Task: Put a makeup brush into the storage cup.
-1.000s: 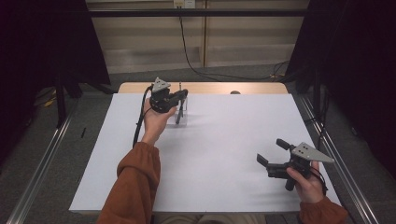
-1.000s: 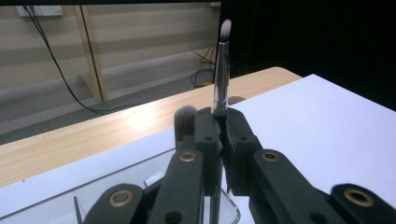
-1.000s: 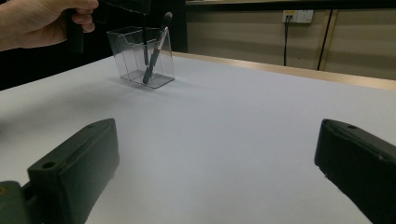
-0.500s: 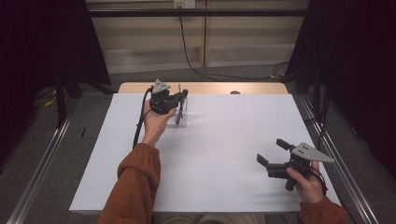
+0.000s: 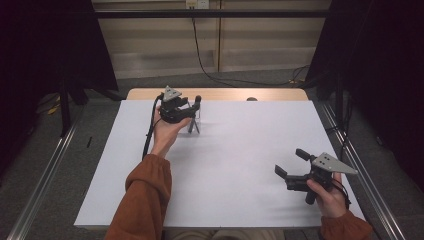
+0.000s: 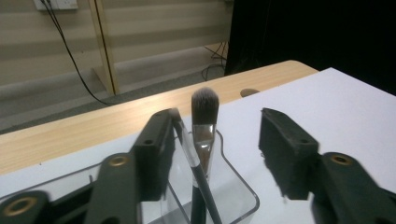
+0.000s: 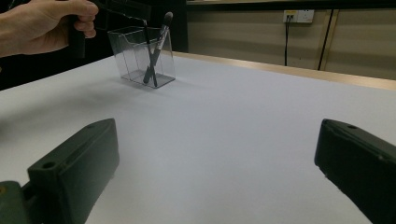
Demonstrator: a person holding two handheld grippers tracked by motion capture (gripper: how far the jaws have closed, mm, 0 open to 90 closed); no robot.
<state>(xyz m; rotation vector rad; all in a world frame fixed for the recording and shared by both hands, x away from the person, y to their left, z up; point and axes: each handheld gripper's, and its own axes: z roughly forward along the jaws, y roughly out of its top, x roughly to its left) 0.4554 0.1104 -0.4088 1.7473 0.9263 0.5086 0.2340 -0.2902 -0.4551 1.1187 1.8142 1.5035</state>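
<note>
Left tool [image 6: 212,154] jaws have just been opening around the brush [image 6: 204,135], pads clear. Brush: light, stiff; grip mid-handle. Right tool [image 5: 296,165] wide.

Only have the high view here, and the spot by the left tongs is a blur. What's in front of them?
Observer: A clear holder on the white table, with two dark-handled pieces standing in it.
Operator: Are the tongs gripping one?
Observer: No. The left tongs have just been opening. The bristle-headed brush stands between the jaws, clear of the jaw on the right in the left gripper view.
Operator: And the second piece?
Observer: The slimmer handle leans close beside the other jaw. I can't tell whether they touch.
</note>
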